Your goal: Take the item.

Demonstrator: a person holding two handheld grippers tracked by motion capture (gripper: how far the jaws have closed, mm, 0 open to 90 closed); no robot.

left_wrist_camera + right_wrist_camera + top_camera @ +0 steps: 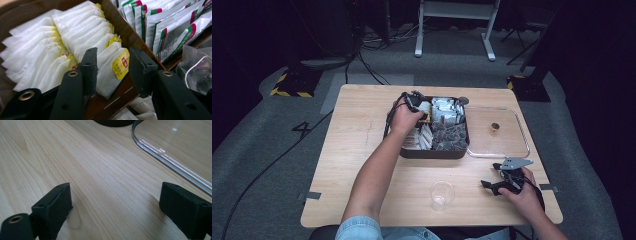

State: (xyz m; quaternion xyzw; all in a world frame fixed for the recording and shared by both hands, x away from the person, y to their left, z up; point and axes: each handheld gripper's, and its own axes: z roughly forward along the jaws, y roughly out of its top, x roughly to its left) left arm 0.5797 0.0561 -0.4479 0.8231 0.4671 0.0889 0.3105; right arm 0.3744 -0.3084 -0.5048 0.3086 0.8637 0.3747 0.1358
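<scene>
1. the left gripper [112, 72] is down inside the dark box [434, 152], its fingers [88, 67] parted around the end tea bag [113, 71], with a small gap on either side.
2. the packed row of white tea bags [50, 50] crowds one side; a brown divider wall [130, 32] and the sachets [170, 27] beyond it block the other.
3. the right gripper [115, 205] rests on bare bench [75, 157], fingers wide apart with bare wood between them.
4. just ahead, the clear lid's rim [160, 155] stands in the way.
5. a clear cup [442, 195] stands on the near bench between the two arms.

Clear cup [442, 194] stands near clear lid [507, 150].
</scene>
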